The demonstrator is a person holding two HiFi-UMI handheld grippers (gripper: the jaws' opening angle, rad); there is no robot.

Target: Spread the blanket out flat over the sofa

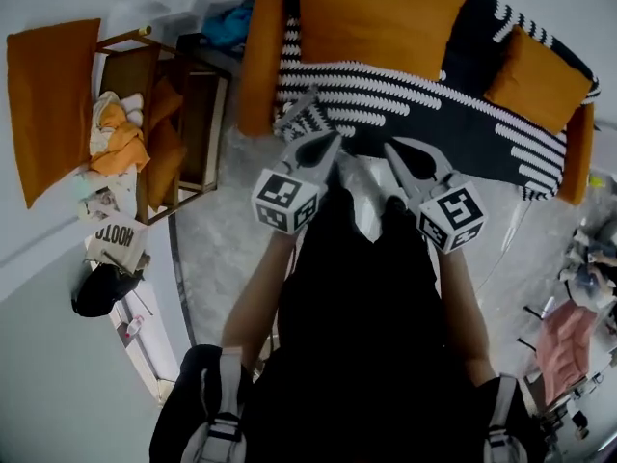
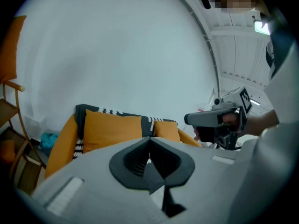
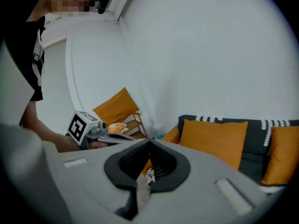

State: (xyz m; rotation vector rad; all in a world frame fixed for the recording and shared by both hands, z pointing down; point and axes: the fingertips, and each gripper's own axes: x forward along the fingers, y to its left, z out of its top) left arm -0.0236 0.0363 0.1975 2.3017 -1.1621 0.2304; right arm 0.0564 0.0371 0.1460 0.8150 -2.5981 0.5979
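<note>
The left gripper [image 2: 149, 141] has its jaws pressed together with nothing visibly pinched at the tips. The right gripper [image 3: 149, 141] is likewise closed at the tips, and the speck of black-and-white cloth seen through the gap lower down seems to lie beyond the jaws rather than in them. Both point at the front edge of the sofa [image 1: 258, 61], close side by side. The blanket [image 1: 453, 114], black with white wavy bands, lies across the seat from the left front corner to the right arm, with orange cushions [image 1: 381, 17] behind it. The step in hand looks like reaching for the front hem. To do it well, I would open the jaws before arriving and take the hem at two points well apart, one near each front corner. Then I would lift and draw evenly so the bands run straight and the rumpled fold by the left front corner flattens out. Only the head view shows how the cloth lies on the seat. The gripper views show just a strip of it along the sofa's back. Each gripper view also shows the other gripper, and the right gripper view shows the wooden rack [image 3: 131, 122] side-on.
</note>
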